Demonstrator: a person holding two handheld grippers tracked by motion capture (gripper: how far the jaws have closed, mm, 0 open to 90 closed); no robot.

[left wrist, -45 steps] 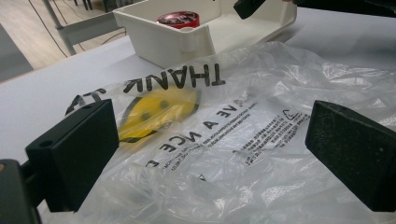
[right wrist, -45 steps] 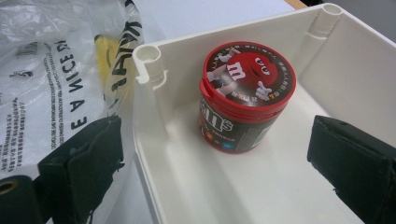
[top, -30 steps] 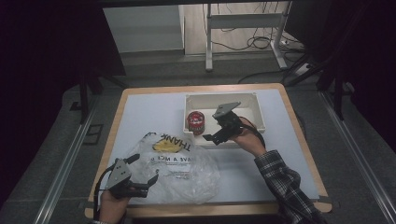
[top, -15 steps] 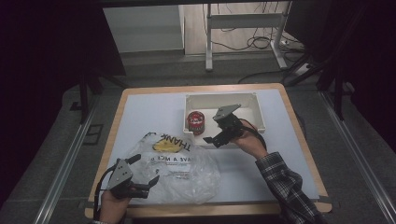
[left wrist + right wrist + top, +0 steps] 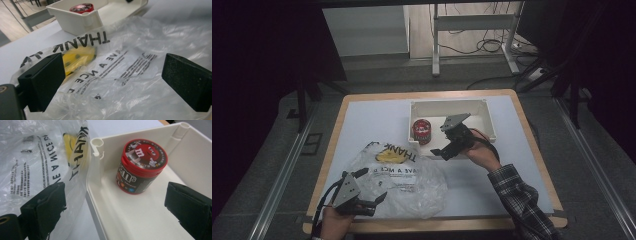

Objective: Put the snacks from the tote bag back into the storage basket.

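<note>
Right tongs [image 5: 443, 151] hang wide over the white tray [image 5: 490, 122], jaws framing the red candy tub [image 5: 141, 166] standing upright in its corner. Left tongs [image 5: 373, 189], also wide, sit low at the clear plastic bag [image 5: 412, 182] lying crumpled on the table [image 5: 362, 120] beside the tray.

The left tongs [image 5: 368, 186] are at the near left of the scene, held from below by the left hand [image 5: 333, 223], with the jaws wide apart and pointing to the right. The right tongs [image 5: 438, 152] are farther away, right of the middle. Their jaws are also wide apart and point left. The right forearm, in a checked sleeve [image 5: 519, 200], comes in from the near right.
</note>
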